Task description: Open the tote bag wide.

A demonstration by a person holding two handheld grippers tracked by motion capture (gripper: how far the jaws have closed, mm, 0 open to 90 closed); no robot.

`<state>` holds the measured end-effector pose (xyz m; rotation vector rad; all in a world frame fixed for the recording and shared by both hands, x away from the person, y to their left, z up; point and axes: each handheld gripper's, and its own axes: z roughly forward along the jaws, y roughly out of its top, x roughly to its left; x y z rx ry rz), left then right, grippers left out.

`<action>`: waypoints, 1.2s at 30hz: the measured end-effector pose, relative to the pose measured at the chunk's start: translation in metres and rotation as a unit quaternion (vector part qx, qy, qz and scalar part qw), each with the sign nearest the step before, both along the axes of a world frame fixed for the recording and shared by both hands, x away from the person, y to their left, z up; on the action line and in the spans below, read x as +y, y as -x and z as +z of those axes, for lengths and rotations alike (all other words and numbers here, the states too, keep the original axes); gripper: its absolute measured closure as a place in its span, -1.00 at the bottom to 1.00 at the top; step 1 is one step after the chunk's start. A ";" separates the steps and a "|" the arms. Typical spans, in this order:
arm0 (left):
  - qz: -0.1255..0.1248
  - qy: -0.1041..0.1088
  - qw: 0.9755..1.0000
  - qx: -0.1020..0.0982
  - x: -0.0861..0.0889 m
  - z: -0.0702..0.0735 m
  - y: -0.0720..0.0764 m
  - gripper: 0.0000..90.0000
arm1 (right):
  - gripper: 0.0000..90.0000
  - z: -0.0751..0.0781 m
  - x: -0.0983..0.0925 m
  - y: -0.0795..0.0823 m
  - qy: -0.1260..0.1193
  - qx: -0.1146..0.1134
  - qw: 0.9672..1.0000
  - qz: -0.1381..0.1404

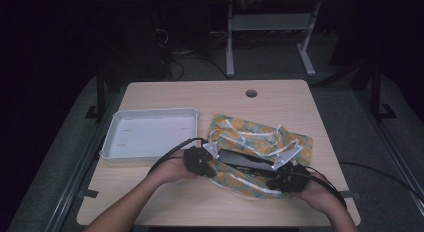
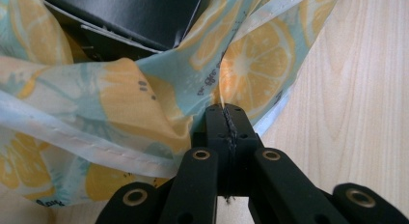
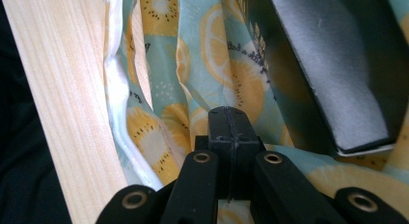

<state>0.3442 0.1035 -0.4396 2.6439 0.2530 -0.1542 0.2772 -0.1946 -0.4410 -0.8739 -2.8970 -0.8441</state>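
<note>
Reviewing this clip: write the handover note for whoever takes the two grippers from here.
Left gripper: shut on the lemon-print cloth, pinching its near-left edge.
Right gripper: shut on the same cloth at its near-right edge.
The cloth lies crumpled on the wooden table, right of the white tray. A flat black box sits on it between the grippers, with cloth edges raised around it.
Done: both near edges gripped.
Left, by the look of it: fold the cloth over the box. The tray holds nothing yet.
</note>
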 end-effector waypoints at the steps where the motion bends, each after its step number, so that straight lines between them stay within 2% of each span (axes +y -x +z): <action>1: 0.000 0.002 1.000 0.000 0.000 0.000 0.000 1.00 | 0.99 -0.001 0.001 0.000 0.002 0.001 1.000 0.000; 5: -0.003 -0.007 1.000 -0.004 -0.001 -0.001 0.001 1.00 | 0.99 0.000 0.001 0.000 0.001 -0.003 1.000 0.002; 8: -0.005 -0.010 1.000 -0.005 -0.002 -0.002 0.001 1.00 | 0.99 0.008 -0.002 0.001 -0.015 -0.010 1.000 -0.004; 11: -0.006 -0.010 1.000 -0.004 -0.003 -0.002 0.001 1.00 | 0.88 0.017 -0.007 0.002 -0.030 -0.019 0.999 -0.019; 14: -0.004 -0.008 1.000 -0.004 -0.003 -0.004 0.002 1.00 | 0.81 0.028 -0.012 0.004 -0.044 -0.033 0.998 -0.030; 17: -0.005 -0.010 1.000 -0.004 -0.004 -0.004 0.001 1.00 | 0.73 0.042 -0.020 0.004 -0.062 -0.061 0.995 -0.051; 20: -0.007 -0.013 1.000 -0.006 -0.005 -0.004 0.002 1.00 | 0.65 0.048 -0.026 -0.001 -0.052 -0.084 0.992 -0.075; 25: -0.007 -0.013 1.000 -0.007 -0.005 -0.005 0.002 1.00 | 0.47 0.043 -0.023 -0.015 -0.022 -0.105 0.989 -0.098; 27: -0.007 -0.013 1.000 -0.007 -0.005 -0.005 0.002 1.00 | 0.52 0.040 -0.021 -0.021 -0.022 -0.101 0.990 -0.100; 31: -0.007 -0.012 1.000 -0.007 -0.004 -0.005 0.002 1.00 | 0.90 0.035 -0.017 -0.028 -0.016 -0.096 0.991 -0.094; 36: -0.007 -0.012 1.000 -0.006 -0.004 -0.005 0.001 1.00 | 0.98 0.039 -0.020 -0.035 -0.018 -0.116 0.988 -0.101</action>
